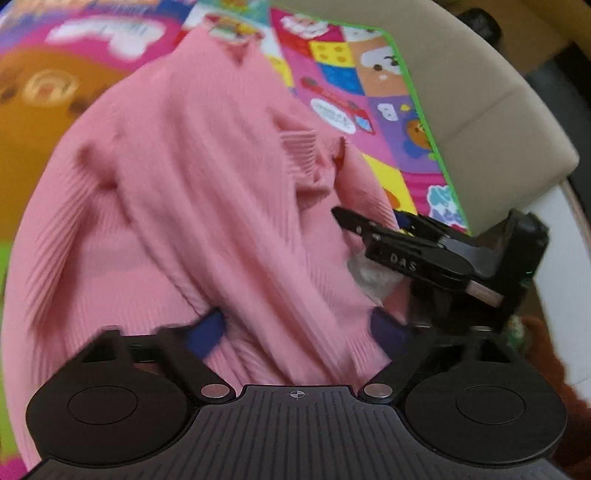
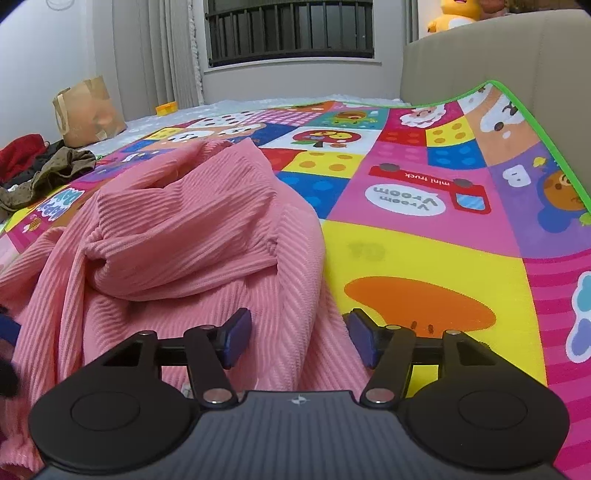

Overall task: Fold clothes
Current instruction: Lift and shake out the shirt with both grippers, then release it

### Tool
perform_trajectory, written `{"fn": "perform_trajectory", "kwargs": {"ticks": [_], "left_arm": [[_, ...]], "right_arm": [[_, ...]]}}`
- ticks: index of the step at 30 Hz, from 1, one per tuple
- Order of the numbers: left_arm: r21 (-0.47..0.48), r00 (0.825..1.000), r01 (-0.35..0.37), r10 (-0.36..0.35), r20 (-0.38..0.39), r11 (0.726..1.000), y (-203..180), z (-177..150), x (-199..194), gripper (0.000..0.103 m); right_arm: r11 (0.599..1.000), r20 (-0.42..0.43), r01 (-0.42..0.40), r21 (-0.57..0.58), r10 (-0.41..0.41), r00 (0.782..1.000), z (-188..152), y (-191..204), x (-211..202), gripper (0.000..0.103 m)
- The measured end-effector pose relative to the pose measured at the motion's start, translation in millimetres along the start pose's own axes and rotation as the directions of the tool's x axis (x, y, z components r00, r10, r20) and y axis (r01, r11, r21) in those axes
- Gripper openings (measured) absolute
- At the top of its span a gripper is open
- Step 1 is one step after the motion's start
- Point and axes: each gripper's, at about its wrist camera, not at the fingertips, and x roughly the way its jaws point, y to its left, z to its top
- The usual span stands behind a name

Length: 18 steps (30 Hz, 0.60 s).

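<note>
A pink ribbed sweater (image 1: 207, 206) lies crumpled on a colourful play mat (image 1: 343, 74). In the left wrist view, which is blurred by motion, my left gripper (image 1: 297, 332) is shut on a thick fold of the sweater, and the cloth fills the gap between its blue pads (image 1: 207, 332). My right gripper (image 1: 369, 221) comes in from the right at the sweater's edge. In the right wrist view the right gripper (image 2: 301, 338) stands open low over the mat (image 2: 424, 251). The edge of the sweater (image 2: 177, 229) lies between its pads (image 2: 238, 338), which do not press on it.
A beige upholstered bed frame (image 2: 480, 48) borders the mat on the right. A brown paper bag (image 2: 86, 110) stands at the far left by the wall. Red and olive clothes (image 2: 48, 170) are piled beside it. A barred window (image 2: 291, 29) is behind.
</note>
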Motion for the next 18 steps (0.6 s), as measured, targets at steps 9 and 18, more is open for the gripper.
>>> {"fn": "perform_trajectory", "kwargs": {"ticks": [9,18], "left_arm": [[0.056,0.929,-0.231,0.203,0.310,0.971,48,70,-78,0.008],[-0.326,0.857,-0.315,0.415,0.307,0.891,193,108,-109,0.010]], "right_arm": [[0.975,0.079,0.107,-0.194,-0.093,0.993,9,20,-16,0.060],[0.917,0.115,-0.071,-0.392,0.125,0.985,46,88,-24,0.062]]}}
